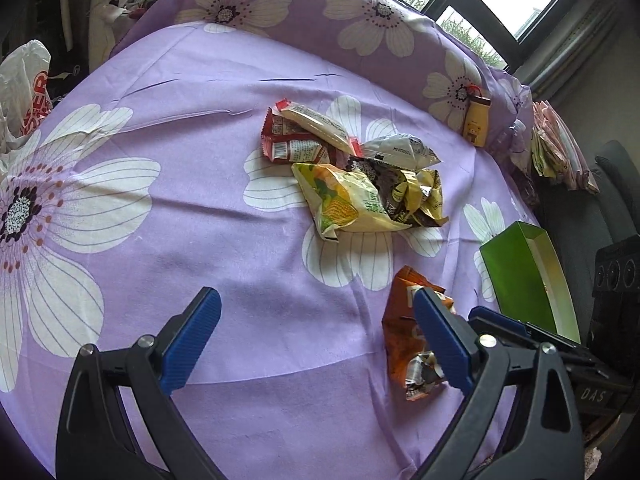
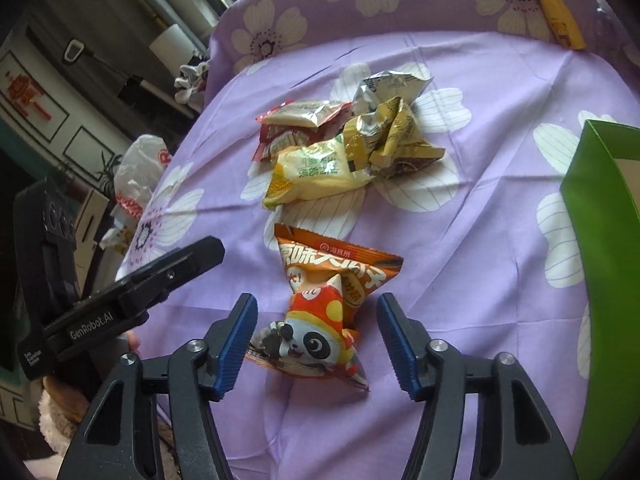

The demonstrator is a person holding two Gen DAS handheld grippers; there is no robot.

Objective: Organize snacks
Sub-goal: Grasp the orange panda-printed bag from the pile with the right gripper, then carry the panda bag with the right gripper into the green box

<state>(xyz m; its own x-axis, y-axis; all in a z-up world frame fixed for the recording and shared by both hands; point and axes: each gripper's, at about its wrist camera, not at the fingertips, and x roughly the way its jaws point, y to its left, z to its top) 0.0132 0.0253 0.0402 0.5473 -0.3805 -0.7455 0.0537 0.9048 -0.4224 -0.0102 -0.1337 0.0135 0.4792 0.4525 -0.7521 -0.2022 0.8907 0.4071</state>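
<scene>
Right gripper [image 2: 316, 340] was part-open, its pads either side of the orange snack bag [image 2: 332, 304] but not pressing it; bag lay on the purple sheet [image 2: 460, 240], near the pile of snacks [image 2: 340, 152]. Left gripper [image 1: 316, 340] was wide, empty. Risk, as I judged it: puffy foil could slip or crush if closed on the crumpled near end. Green box [image 2: 592, 216] sat at right. Readable: "GenRobot.AI" on the other gripper's body; bag text Chinese, panda mascot.
</scene>
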